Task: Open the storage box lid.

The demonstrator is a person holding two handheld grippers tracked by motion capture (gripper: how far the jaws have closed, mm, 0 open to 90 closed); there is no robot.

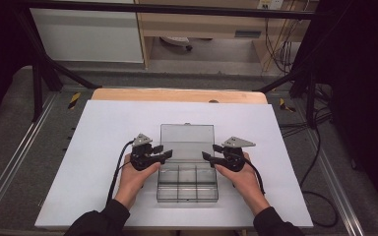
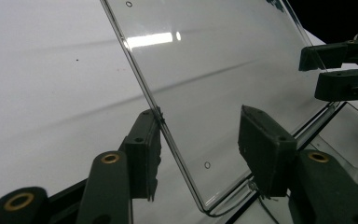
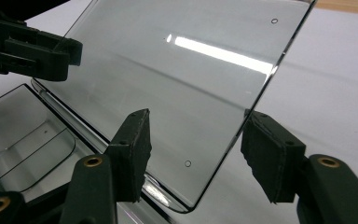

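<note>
1. Black pads of my left tool stand to either side of the raised lid; the outer pad meets the lid's edge, the inner one stands clear, so I read this tool as open and holding nothing.
2. My right tool mirrors it: the lid's other side edge lies between parted pads, one of them just at the edge, with no squeeze that I can see.
3. Seen from the high view, the clear compartment box sits mid-bench on the white bench, between my left hand and right hand, with the lid standing open behind the tray.
4. Progress, as I judge it: opening is done and the lid appears to stand by itself; withdrawing both tools remains, and any loading of compartments.
5. Hard to make out: the hinge is cut off low in both gripper views, the transparent walls blur the dividers, and I cannot tell whether the compartments hold anything.
</note>
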